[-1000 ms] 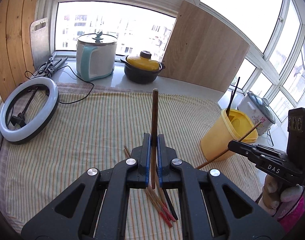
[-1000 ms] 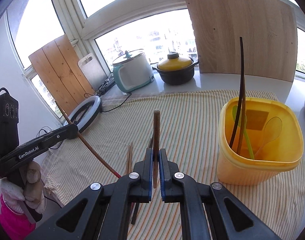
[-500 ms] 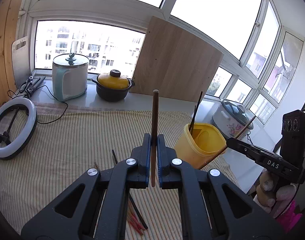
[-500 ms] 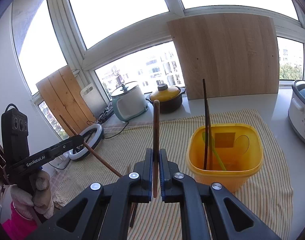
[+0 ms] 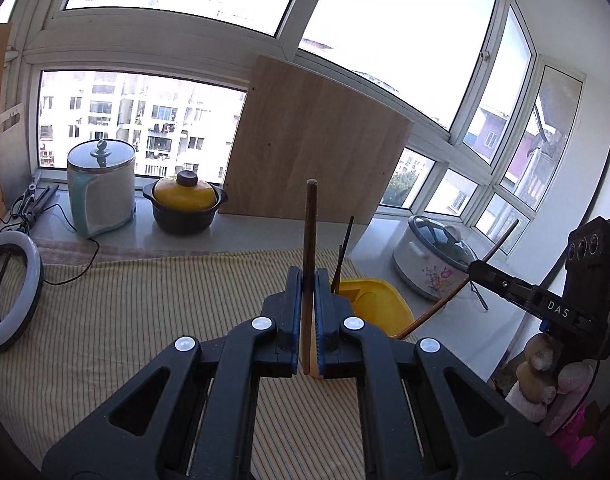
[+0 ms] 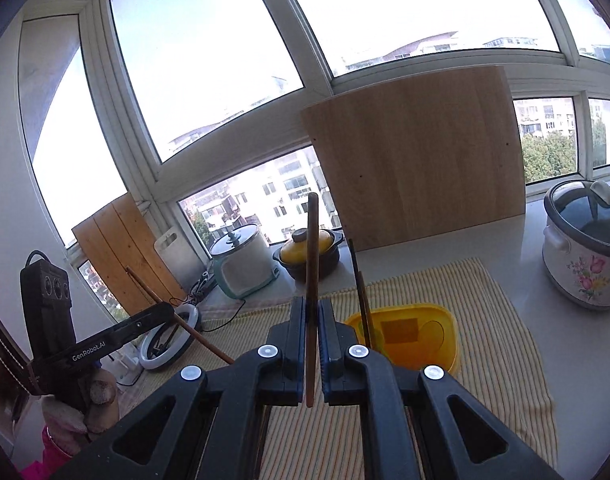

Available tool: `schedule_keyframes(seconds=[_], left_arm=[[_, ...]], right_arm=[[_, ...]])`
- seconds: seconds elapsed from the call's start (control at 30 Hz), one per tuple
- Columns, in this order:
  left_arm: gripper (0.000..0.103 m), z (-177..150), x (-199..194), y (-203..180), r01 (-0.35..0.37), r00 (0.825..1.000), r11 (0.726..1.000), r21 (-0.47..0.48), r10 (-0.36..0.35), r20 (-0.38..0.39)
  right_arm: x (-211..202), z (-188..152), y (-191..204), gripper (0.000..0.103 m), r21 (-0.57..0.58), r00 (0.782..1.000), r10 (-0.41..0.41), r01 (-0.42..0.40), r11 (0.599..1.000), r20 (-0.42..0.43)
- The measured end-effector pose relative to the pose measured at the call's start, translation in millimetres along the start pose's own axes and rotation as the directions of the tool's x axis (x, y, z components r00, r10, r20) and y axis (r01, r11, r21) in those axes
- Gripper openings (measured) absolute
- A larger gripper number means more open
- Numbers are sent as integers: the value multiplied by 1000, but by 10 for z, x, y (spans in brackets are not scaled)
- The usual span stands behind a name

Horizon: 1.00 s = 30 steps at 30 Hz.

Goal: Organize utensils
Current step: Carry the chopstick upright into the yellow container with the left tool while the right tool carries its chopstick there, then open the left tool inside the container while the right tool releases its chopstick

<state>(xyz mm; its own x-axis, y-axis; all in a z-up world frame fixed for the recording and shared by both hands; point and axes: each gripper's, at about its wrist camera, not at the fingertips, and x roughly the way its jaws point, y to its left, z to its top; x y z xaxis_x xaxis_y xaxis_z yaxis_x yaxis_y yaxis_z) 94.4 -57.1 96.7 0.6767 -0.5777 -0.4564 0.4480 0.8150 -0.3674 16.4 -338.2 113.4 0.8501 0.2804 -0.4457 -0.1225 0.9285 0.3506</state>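
A sunlit window bay backs the striped cloth (image 5: 125,312) on the desk. One wooden chopstick (image 5: 308,248) is clamped upright in the left tool (image 5: 309,312), another (image 6: 312,280) in the right tool (image 6: 312,340). The yellow holder (image 6: 421,336) (dark sticks already inside) is seen at lower centre. If released off the rim, either stick could likely bounce out or tip it.
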Motion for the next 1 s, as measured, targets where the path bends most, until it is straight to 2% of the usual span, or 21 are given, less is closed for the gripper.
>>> schedule_keyframes(seconds=[0.23,0.43,0.7,1.0], left_arm=[[4,103,78,-144,21,1000,1000,8,-22,15],[4,189,144,-275,40,999,999,18,-41,27],[4,233,344,-492,57,998,998,32,-58,33],[4,185,676,-614,48,999,998,42,-48,-11]], right_arm=[[-122,154,-157,3,28,998,-37,36,999,59],[-142,220,-319,4,39,991,-103,99,994,90],[10,176,-514,4,48,987,-152,150,988,55],[113,71,-677,4,64,983,-181,180,982,20]])
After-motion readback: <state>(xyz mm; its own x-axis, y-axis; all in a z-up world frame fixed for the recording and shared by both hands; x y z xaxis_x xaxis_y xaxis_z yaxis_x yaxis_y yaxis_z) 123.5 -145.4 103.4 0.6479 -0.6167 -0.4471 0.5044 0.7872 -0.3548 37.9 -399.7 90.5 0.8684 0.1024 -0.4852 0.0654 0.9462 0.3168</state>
